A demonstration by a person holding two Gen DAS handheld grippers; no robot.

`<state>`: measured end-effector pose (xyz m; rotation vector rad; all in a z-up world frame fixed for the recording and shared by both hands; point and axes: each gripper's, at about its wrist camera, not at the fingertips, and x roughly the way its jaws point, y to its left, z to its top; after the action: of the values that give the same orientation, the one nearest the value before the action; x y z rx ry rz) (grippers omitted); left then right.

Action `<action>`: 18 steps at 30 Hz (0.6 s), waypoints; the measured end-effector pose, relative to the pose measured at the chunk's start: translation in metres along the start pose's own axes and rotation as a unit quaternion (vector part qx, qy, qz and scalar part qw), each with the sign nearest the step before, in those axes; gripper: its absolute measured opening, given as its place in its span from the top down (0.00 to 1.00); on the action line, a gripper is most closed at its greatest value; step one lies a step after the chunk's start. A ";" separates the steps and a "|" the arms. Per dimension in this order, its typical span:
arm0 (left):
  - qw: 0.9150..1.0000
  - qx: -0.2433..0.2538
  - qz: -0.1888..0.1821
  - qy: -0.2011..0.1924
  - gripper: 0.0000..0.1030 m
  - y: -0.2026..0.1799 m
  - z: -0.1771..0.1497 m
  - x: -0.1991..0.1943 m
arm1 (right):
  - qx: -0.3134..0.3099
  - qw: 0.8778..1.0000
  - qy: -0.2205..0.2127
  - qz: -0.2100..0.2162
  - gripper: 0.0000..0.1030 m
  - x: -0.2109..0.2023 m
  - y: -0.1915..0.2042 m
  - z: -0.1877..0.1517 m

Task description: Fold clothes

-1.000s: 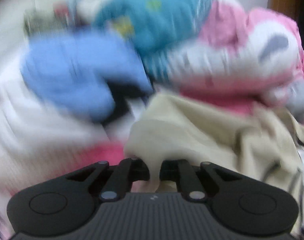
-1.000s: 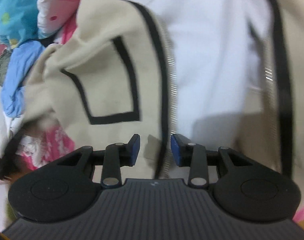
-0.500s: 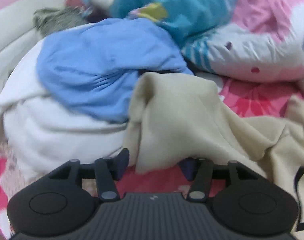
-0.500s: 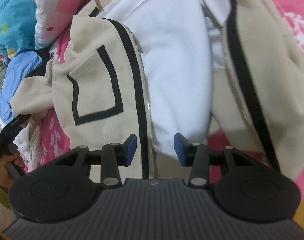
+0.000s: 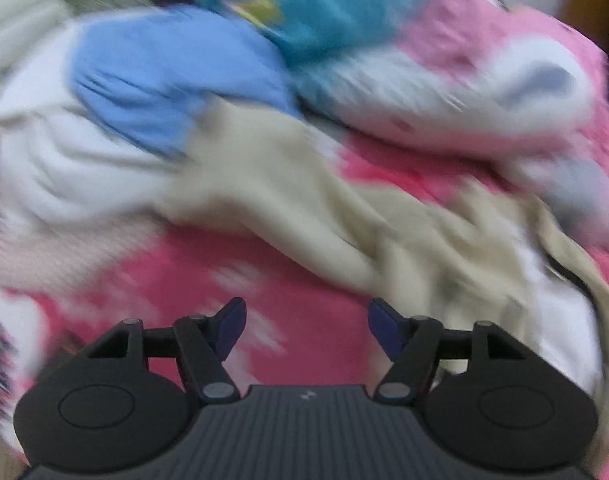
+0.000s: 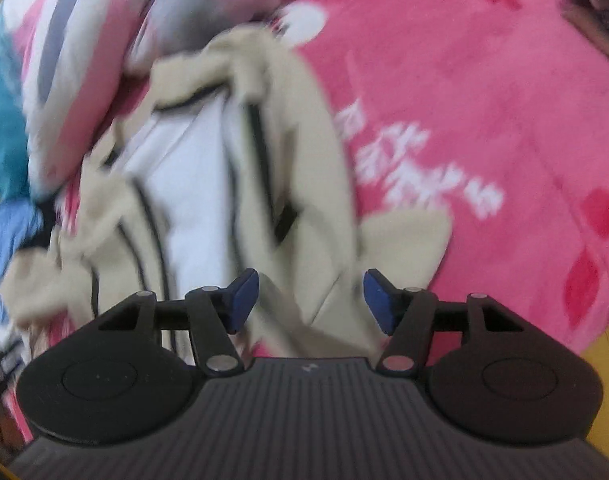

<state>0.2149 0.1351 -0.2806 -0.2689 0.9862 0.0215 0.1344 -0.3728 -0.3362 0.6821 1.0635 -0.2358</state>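
1. Both pairs of tongs have let go of the cream zip-up jacket with black trim and white lining since a second ago: the left tongs, then pinched on a fold of its cloth, now stand wide with nothing between them, and the right tongs, narrow before, have spread wide too.
2. Seen from the right wrist, the jacket lies opened out on the pink fleece bed blanket with white and red flower print, its white lining facing up between two black-edged front panels.
3. A cream flap of the jacket lies between the blue pads of the right tongs, but the pads do not touch it.
4. From the left wrist, a cream sleeve or edge of the jacket runs from the far left toward the near right, well beyond the left tongs, which hang over bare blanket.
5. Far left of that sleeve lies a crumpled light blue garment, resting on a white bundle of cloth.
6. Behind these, at the far side, sits a teal printed fabric with yellow and green spots.
7. To the far right is a pink and white padded quilt, touching the teal fabric.
8. Both views are smeared by motion, so finer detail cannot be told.
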 end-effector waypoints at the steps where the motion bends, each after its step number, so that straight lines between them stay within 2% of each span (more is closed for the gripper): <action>1: 0.999 0.003 -0.033 0.015 0.34 -0.016 -0.007 0.004 | 0.011 1.000 -0.014 0.005 0.44 0.003 -0.008 0.009; 2: 0.997 0.006 -0.070 0.032 0.34 -0.034 -0.014 0.010 | 0.026 0.999 -0.023 0.017 0.44 0.009 -0.015 0.017; 4: 0.988 0.013 -0.141 0.065 0.34 -0.070 -0.026 0.021 | 0.048 0.997 -0.009 0.051 0.47 0.028 -0.025 0.027; 6: 0.977 0.025 -0.193 0.090 0.34 -0.104 -0.033 0.035 | 0.040 0.995 0.044 0.081 0.69 0.054 -0.023 0.026; 8: 0.967 0.042 -0.227 0.111 0.34 -0.138 -0.036 0.048 | -0.003 0.991 0.075 0.113 0.69 0.071 -0.008 0.015; 12: 0.958 0.076 -0.243 0.133 0.34 -0.188 -0.033 0.075 | -0.076 0.976 0.092 0.185 0.69 0.073 0.015 -0.003; 15: 0.956 0.100 -0.231 0.150 0.34 -0.219 -0.034 0.095 | -0.150 0.964 0.095 0.198 0.69 0.060 0.022 -0.014; 18: 0.948 0.138 -0.228 0.172 0.34 -0.246 -0.041 0.110 | -0.191 0.952 0.106 0.214 0.69 0.044 0.017 -0.019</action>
<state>0.2763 -0.1236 -0.3406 -0.2411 1.2376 -0.6013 0.1505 -0.3420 -0.3732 0.5754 1.0966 0.4205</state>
